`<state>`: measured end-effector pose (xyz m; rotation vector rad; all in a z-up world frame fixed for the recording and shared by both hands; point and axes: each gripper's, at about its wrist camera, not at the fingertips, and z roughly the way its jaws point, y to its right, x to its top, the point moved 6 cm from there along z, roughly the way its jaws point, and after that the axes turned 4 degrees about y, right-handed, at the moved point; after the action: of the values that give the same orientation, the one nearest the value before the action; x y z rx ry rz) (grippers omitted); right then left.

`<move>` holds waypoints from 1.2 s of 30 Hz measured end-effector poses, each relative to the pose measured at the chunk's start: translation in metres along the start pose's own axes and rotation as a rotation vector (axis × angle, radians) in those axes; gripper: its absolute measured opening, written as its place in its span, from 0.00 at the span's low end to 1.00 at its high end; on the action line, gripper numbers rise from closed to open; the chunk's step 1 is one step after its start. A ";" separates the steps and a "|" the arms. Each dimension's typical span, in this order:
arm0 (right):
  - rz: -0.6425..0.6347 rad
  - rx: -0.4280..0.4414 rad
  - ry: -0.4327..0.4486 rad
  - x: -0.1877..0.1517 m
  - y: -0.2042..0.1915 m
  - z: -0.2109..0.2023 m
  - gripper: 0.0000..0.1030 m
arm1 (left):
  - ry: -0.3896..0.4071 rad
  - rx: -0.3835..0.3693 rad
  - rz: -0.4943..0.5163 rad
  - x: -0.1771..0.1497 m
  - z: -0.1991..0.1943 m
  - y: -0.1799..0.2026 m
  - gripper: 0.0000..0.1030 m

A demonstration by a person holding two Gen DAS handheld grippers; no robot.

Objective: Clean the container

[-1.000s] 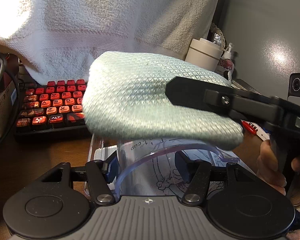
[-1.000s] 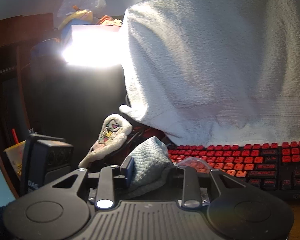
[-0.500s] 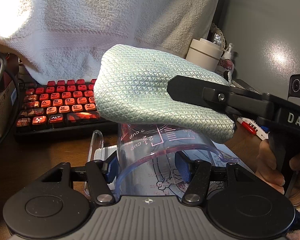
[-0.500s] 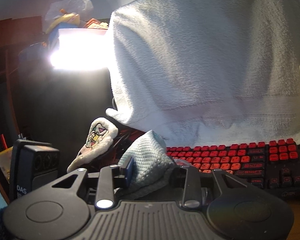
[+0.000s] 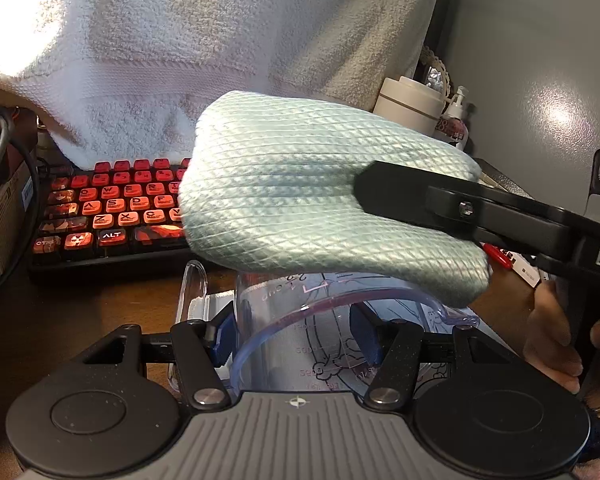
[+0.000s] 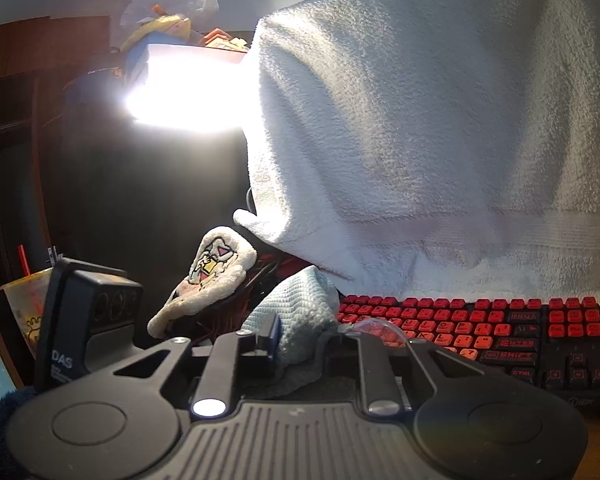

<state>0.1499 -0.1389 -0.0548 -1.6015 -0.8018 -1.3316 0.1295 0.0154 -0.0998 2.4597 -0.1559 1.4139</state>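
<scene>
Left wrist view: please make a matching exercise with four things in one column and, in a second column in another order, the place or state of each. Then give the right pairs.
Things:
1. cloth
2. measuring cup
3. keyboard
4. white towel

Places or states:
A. hangs behind, its lower edge over the back keys
B. clamped in the right tongs, above the cup's rim
C. lies on the desk behind the cup, red keys
D. clear, held between the fingers of the left tongs

Pairs: 1-B, 2-D, 3-C, 4-A
</scene>
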 end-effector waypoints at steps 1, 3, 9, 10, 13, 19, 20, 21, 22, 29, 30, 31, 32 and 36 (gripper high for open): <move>0.005 0.000 -0.002 0.000 0.001 -0.002 0.18 | 0.000 0.000 0.000 0.000 0.000 0.000 0.57; 0.012 -0.008 -0.004 0.000 0.003 -0.007 0.18 | 0.000 0.001 0.002 0.000 0.000 0.001 0.57; 0.023 -0.043 -0.005 -0.001 0.012 -0.019 0.32 | 0.000 0.001 0.000 0.000 0.000 0.001 0.57; 0.025 -0.055 -0.002 0.000 0.015 -0.021 0.39 | 0.001 0.000 0.000 0.000 0.000 0.001 0.57; 0.032 -0.064 0.019 0.005 0.020 -0.025 0.46 | 0.001 0.000 0.000 0.000 0.000 0.001 0.57; -0.035 -0.054 0.068 0.022 0.007 -0.031 0.56 | 0.001 0.000 -0.001 0.000 0.000 0.001 0.57; -0.044 -0.043 0.066 0.024 0.003 -0.030 0.56 | 0.001 0.000 -0.001 0.000 0.000 0.001 0.57; -0.051 -0.031 0.063 0.025 -0.001 -0.028 0.56 | 0.001 0.000 -0.001 -0.001 0.000 0.001 0.57; -0.055 -0.020 0.058 0.024 -0.004 -0.026 0.56 | 0.001 0.000 -0.001 -0.001 0.000 0.001 0.57; -0.124 -0.036 -0.005 0.010 -0.017 0.001 0.56 | 0.001 -0.001 -0.002 -0.002 0.000 0.000 0.57; -0.131 -0.046 -0.015 0.007 -0.017 0.004 0.56 | 0.001 -0.001 -0.002 -0.002 -0.001 0.000 0.57; -0.136 -0.054 -0.026 0.004 -0.016 0.007 0.56 | 0.001 -0.001 -0.002 -0.002 -0.001 0.000 0.57; -0.135 -0.054 -0.035 0.002 -0.015 0.009 0.56 | 0.001 -0.001 -0.002 -0.002 -0.001 0.000 0.57; -0.142 -0.058 -0.033 -0.002 -0.015 0.010 0.57 | 0.001 -0.001 -0.004 -0.002 -0.001 0.000 0.57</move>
<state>0.1401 -0.1234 -0.0539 -1.6404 -0.9186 -1.4436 0.1283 0.0154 -0.1010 2.4572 -0.1519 1.4134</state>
